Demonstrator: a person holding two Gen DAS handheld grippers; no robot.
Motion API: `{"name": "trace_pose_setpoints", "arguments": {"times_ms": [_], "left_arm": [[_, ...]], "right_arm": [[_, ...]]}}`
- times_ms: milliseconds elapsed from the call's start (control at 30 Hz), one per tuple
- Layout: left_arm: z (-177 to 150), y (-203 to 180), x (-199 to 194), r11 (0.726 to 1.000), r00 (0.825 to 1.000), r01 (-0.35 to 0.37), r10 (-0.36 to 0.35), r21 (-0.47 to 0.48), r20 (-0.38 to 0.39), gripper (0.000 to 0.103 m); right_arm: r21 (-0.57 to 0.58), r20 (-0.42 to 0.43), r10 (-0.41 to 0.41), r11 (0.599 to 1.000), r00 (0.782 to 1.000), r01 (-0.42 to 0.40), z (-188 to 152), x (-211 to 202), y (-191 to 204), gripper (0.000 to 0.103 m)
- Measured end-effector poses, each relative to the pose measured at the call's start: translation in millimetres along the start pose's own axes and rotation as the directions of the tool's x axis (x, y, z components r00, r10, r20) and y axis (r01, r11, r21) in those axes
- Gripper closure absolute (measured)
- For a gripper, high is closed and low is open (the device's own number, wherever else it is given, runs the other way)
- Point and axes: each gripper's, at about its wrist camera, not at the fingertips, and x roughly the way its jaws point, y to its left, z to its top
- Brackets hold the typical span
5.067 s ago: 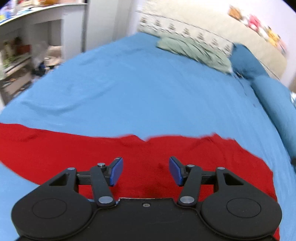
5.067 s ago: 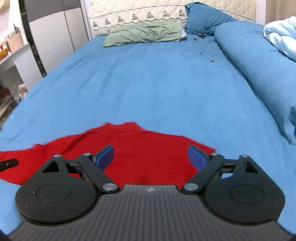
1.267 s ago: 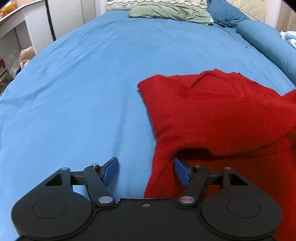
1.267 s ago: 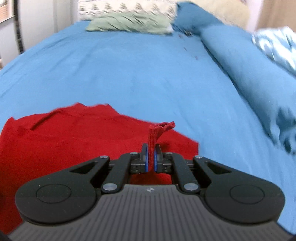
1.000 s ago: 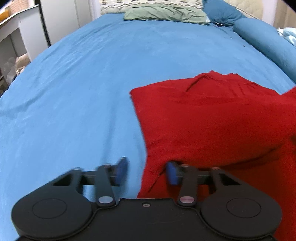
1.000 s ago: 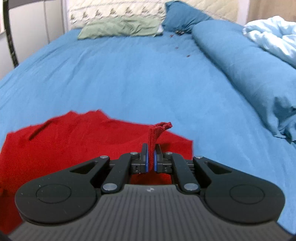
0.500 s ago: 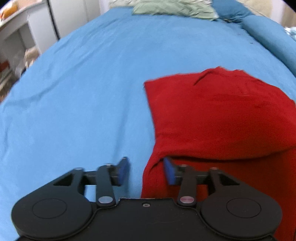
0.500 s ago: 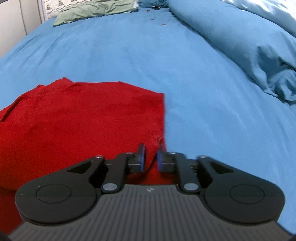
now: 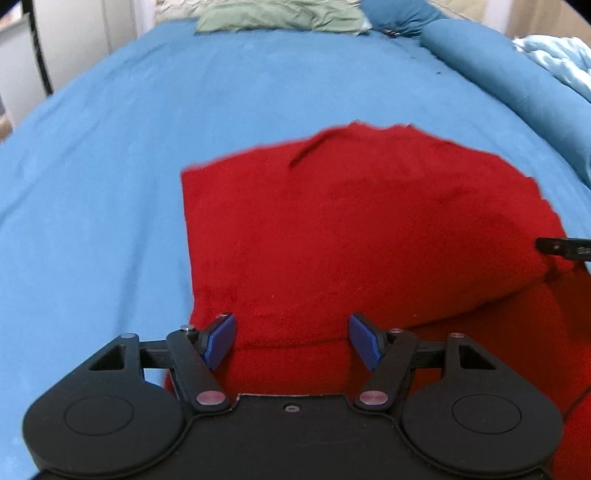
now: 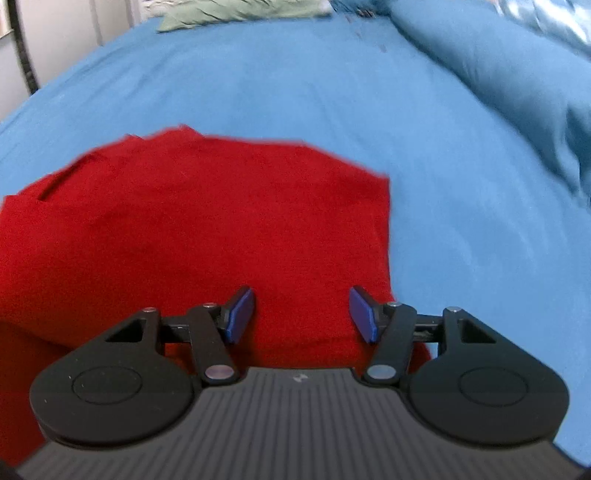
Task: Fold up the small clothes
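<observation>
One red garment (image 9: 369,236) lies at the centre of one blue bed sheet (image 9: 110,155). Two grippers show: the left gripper (image 9: 291,341) at six o'clock and the right gripper (image 10: 301,314), each with two blue pads. One green pillow (image 9: 277,16) sits at twelve o'clock, one dark blue pillow (image 9: 399,14) at one o'clock, one rolled blue duvet (image 9: 517,85) at two o'clock.

My left camera looks forward, low over the folded red knit garment (image 9: 351,229), toward the green pillow (image 9: 277,16). My right camera faces likewise; both share the blue bedsheet (image 10: 295,74).
</observation>
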Motion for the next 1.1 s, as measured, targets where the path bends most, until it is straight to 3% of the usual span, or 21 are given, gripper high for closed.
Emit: {"name": "trace_pose_setpoints", "arguments": {"times_ms": [133,267,467,533,600,700,900,1100], "left_arm": [[-3.0,-1.0,0.2,1.0,1.0,-0.008,0.008,-0.017,0.025,0.029],[-2.5,-2.1,-23.9,0.998,0.998,-0.043,0.045,-0.04,0.05,0.029],[-3.7,2.7,-85.3,0.993,0.992,-0.071,0.081,-0.095,0.098,0.025],[-9.6,3.9,-110.6,0.992,0.989,-0.082,0.093,-0.092,0.114,0.016],[-19.2,4.6,-132.9,0.993,0.988,-0.085,0.096,-0.087,0.125,0.015],[-42.9,8.7,-161.9,0.992,0.99,-0.076,0.087,-0.105,0.112,0.015],[-101.6,12.6,-189.7,0.992,0.994,-0.074,0.082,-0.098,0.077,0.015],[-164.7,15.8,-187.3,0.988,1.0,-0.004,0.007,-0.152,0.015,0.018]], "right_arm": [[0.032,0.015,0.019,0.999,1.0,-0.02,-3.6,2.2,-3.8,0.027],[0.035,0.007,0.055,0.998,0.998,-0.055,0.8,-4.2,-14.4,0.026],[-0.008,0.105,0.095,0.995,0.99,-0.095,10.5,-77.5,-27.4,0.025],[-0.034,0.133,0.118,0.993,0.984,-0.114,8.1,-104.0,-33.0,0.022],[-0.055,0.15,0.127,0.991,0.981,-0.12,2.6,-131.3,-38.4,0.013],[-0.065,0.152,0.144,0.989,0.978,-0.136,-12.4,-167.3,-47.7,0.003],[-0.057,0.074,0.169,0.985,0.983,-0.165,-69.4,-204.0,-68.4,0.003],[-0.091,-0.01,0.14,0.986,0.99,-0.14,-147.1,-217.5,-75.4,0.005]]}}
